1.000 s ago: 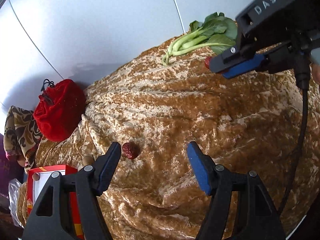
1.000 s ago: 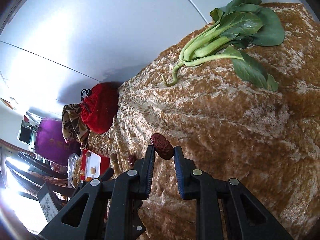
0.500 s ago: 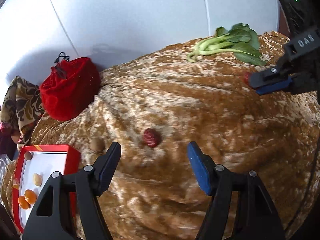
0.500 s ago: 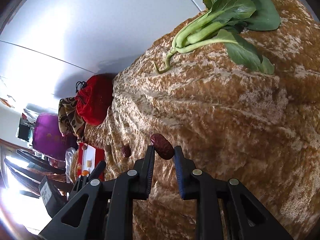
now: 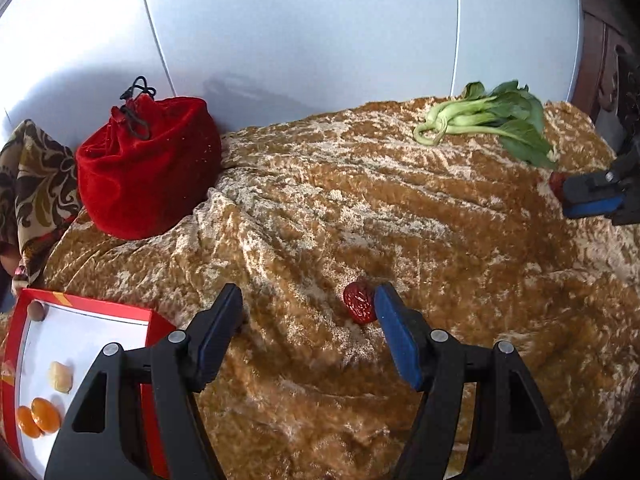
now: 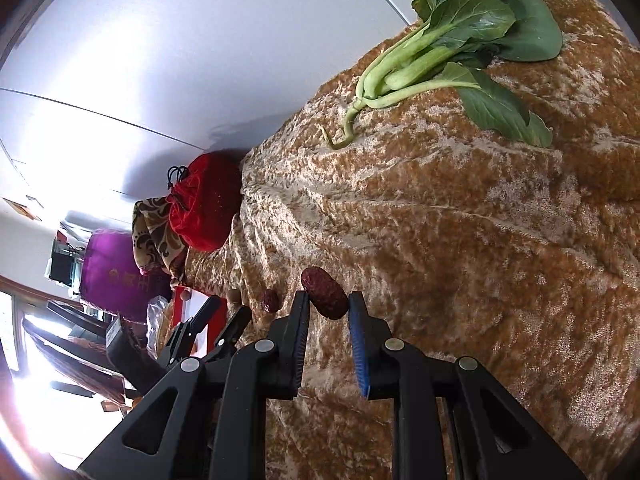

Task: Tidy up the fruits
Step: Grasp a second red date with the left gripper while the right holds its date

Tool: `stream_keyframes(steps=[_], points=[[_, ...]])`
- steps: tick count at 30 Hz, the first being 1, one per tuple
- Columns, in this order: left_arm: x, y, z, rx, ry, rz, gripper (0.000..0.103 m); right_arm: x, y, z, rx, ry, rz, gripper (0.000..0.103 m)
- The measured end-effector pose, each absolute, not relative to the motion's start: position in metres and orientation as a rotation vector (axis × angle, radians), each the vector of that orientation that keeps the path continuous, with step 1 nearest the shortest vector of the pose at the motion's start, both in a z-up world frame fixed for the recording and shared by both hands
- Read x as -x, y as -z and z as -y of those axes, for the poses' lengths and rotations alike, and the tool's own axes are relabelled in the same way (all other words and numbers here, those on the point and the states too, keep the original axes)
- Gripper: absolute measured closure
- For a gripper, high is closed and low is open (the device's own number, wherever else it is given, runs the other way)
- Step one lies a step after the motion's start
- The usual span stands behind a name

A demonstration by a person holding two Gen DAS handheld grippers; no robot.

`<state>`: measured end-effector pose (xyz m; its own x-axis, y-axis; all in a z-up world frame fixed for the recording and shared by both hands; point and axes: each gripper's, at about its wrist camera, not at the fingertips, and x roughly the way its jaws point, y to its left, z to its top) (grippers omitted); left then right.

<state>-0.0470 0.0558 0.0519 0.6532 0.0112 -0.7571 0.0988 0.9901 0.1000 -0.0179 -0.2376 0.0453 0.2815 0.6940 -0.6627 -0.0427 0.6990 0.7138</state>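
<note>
Pinching one red date [image 6: 325, 298], the right gripper [image 6: 328, 312] hovers; the left gripper [image 5: 308, 312], spread wide, flanks a second date [image 5: 359, 307].

My left gripper [image 5: 308, 312] is matt black plastic with blue pads. Crushed golden velvet cloth [image 5: 400, 216] shimmers unevenly over the desk. The jujube [image 5: 360, 307] looks wrinkled and glossy; the red pouch [image 5: 148, 172] is soft velvet; the tray [image 5: 104, 308] glossy cardboard.

l gripper [image 5: 308, 312] wide apart; r gripper [image 6: 328, 304] clamped.
</note>
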Motion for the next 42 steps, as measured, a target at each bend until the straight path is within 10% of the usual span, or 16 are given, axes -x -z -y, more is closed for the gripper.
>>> stream_keyframes(steps=[8, 22, 42], points=[[0.024, -0.027, -0.044, -0.120, 0.066, -0.960, 0.035, 0.020, -0.050, 0.239, -0.654, -0.549, -1.187, 0.083], [0.027, -0.028, -0.039, -0.071, 0.131, -0.984, 0.086, 0.022, -0.056, 0.238, -0.627, -0.529, -1.165, 0.083], [0.070, -0.117, -0.096, 0.015, 0.093, -0.881, 0.087, 0.017, -0.094, 0.314, -0.747, -0.414, -0.941, 0.083]])
